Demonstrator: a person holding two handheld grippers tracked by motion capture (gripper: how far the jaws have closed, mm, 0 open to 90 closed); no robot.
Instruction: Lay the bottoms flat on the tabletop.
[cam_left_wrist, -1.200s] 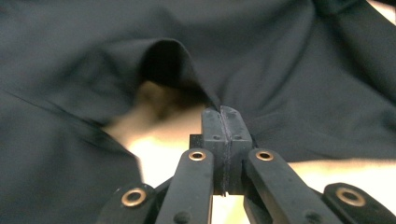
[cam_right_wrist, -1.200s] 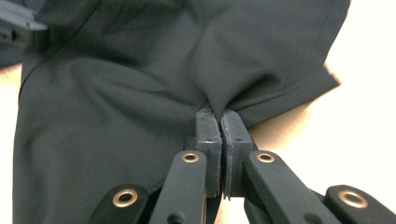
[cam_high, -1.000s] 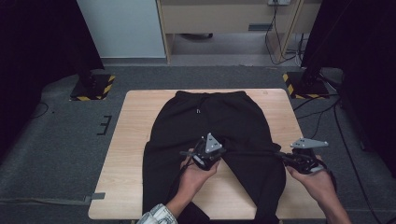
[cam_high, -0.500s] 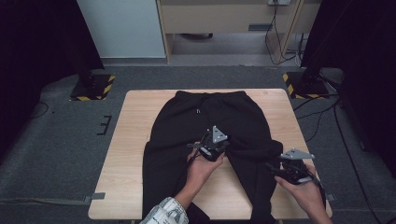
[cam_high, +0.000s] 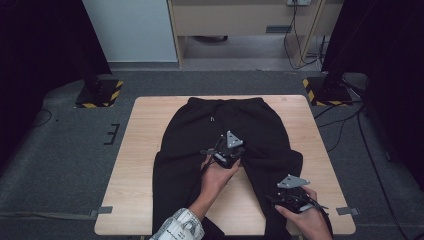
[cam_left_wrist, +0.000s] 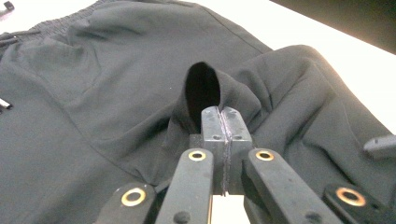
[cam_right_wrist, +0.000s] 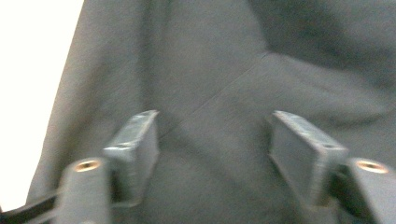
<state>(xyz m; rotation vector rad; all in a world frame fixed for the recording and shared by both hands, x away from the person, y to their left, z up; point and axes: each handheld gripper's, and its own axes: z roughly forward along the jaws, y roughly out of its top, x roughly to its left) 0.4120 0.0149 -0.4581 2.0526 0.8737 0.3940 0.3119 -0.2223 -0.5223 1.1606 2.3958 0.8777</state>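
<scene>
Black trousers (cam_high: 220, 135) flat on worktop (cam_high: 145, 145); left tongs (cam_left_wrist: 223, 122) pinch crotch fold, right tongs (cam_right_wrist: 215, 140), just opened, empty over near right leg: lower squarely before closing.

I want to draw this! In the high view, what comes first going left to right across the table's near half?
Bare table → left trouser leg → left gripper → right gripper → grey tape.
</scene>
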